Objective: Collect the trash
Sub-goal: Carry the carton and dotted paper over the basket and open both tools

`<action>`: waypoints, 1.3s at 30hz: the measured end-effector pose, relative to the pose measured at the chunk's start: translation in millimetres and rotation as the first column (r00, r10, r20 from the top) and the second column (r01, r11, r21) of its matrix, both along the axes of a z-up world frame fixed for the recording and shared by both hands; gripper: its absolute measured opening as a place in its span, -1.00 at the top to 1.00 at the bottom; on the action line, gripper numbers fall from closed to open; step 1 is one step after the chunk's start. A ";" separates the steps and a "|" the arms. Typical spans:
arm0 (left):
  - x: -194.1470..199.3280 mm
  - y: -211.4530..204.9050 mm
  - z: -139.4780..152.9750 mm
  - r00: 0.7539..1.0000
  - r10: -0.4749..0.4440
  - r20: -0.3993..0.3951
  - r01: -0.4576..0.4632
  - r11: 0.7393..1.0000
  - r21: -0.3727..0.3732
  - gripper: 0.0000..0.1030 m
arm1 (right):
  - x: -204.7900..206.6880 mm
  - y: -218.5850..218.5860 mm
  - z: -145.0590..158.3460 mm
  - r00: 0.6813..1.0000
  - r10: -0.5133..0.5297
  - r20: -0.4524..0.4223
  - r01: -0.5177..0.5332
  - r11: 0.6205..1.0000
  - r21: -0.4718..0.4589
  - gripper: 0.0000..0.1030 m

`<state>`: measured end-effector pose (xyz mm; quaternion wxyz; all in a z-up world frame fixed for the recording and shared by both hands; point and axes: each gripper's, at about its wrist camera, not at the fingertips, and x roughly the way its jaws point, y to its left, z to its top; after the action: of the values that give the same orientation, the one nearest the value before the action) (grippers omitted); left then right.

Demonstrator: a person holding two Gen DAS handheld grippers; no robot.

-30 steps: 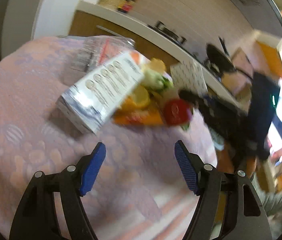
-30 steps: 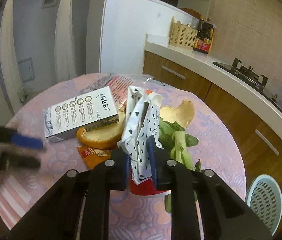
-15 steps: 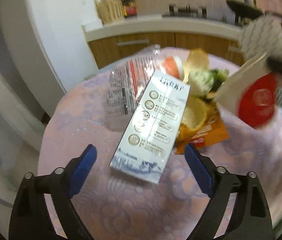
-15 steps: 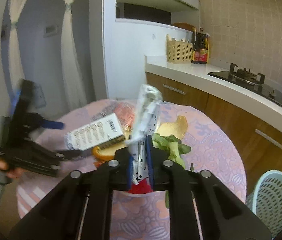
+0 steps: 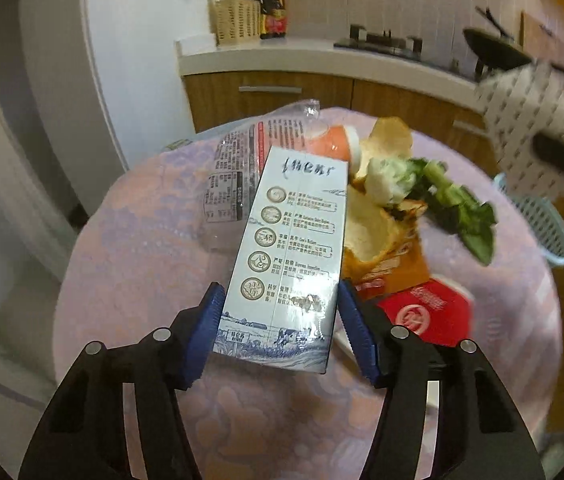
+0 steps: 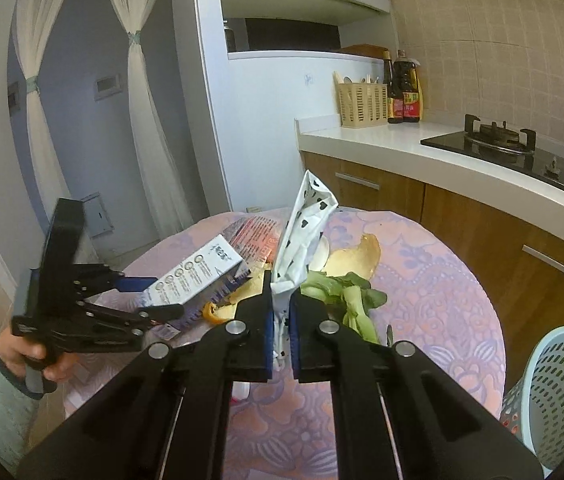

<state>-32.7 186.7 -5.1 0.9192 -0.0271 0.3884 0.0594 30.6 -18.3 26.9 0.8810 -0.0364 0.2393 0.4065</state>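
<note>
A white and blue milk carton (image 5: 294,248) lies on the round table among the trash. My left gripper (image 5: 278,320) is closing on its near end, and the blue pads (image 5: 212,328) meet both of its sides. The right wrist view shows the carton (image 6: 198,276) tilted between those fingers. My right gripper (image 6: 281,320) is shut on a white paper bag with black hearts (image 6: 302,236), held upright above the table. The same bag (image 5: 530,120) shows at the upper right of the left wrist view.
Orange peel (image 5: 370,232), leafy greens (image 5: 454,204), a red packet (image 5: 430,312), a clear printed wrapper (image 5: 234,176) and an orange cup (image 5: 330,144) lie on the patterned cloth (image 5: 142,260). A light blue basket (image 6: 554,392) stands right of the table. Kitchen counter behind.
My left gripper swung round to the carton's end and narrowed onto it. The right gripper lifted the heart-patterned bag off the table and now holds still.
</note>
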 end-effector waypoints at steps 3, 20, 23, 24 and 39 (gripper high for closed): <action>-14.9 -0.7 14.7 0.998 0.005 0.056 -0.002 0.999 -0.038 -0.03 | -3.7 -4.8 4.1 1.000 0.004 0.016 -0.004 1.000 0.014 0.91; -5.8 -124.7 80.0 0.953 -0.182 0.242 0.186 0.983 0.006 -0.02 | 10.5 -105.4 12.2 0.989 -0.148 0.000 0.147 0.983 0.114 0.91; 14.9 -155.2 81.3 0.945 -0.222 0.241 0.227 0.974 0.007 -0.02 | 18.3 -128.9 6.9 0.981 -0.194 -0.014 0.195 0.974 0.119 0.91; 24.3 -168.7 81.1 0.940 -0.243 0.239 0.248 0.969 0.007 -0.02 | 21.9 -139.4 3.5 0.976 -0.215 -0.022 0.216 0.969 0.118 0.91; 146.9 -316.8 32.6 0.900 -0.422 0.106 0.431 0.899 -0.080 -0.02 | 87.5 -302.4 -47.0 0.838 -0.508 -0.200 0.531 0.844 0.078 0.91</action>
<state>114.2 -130.1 27.4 0.9232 0.0093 0.3473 -0.1643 118.1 -320.7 -20.1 0.9347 0.1227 0.2880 0.1683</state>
